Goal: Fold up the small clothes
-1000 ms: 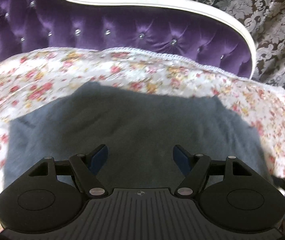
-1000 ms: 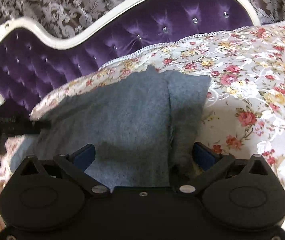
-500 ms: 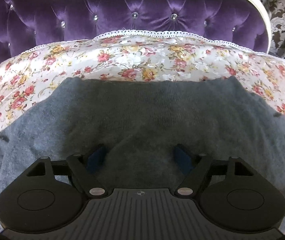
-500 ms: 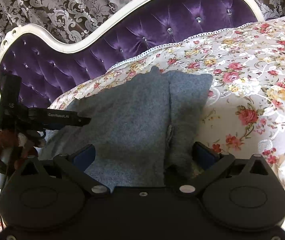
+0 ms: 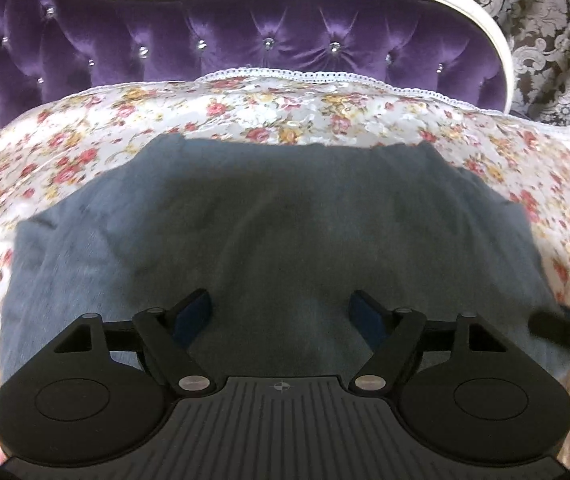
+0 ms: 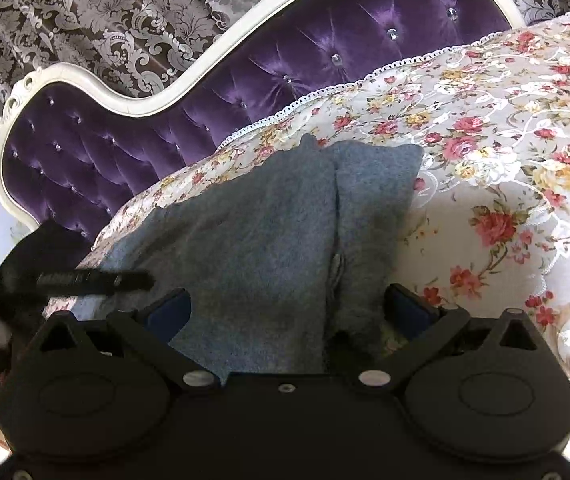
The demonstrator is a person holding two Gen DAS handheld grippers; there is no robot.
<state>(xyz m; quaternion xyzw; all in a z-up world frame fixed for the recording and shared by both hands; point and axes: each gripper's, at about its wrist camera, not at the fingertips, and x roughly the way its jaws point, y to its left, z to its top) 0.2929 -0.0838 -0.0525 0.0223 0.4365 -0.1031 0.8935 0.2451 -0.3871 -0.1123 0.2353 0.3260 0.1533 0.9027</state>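
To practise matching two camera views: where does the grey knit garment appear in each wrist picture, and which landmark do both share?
Left wrist: the grey knit garment fills the centre, spread wide across the floral cover.
Right wrist: it lies left of centre, one side folded over.
Shared landmark: the purple tufted headboard behind it.

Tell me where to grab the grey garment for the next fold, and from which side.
Take the grey garment at its near edge, probably by the folded-over strip on its right, coming in low from the front. That flap is already doubled along a seam line, and the right gripper hangs open over it. The rest lies flat on the floral cover.
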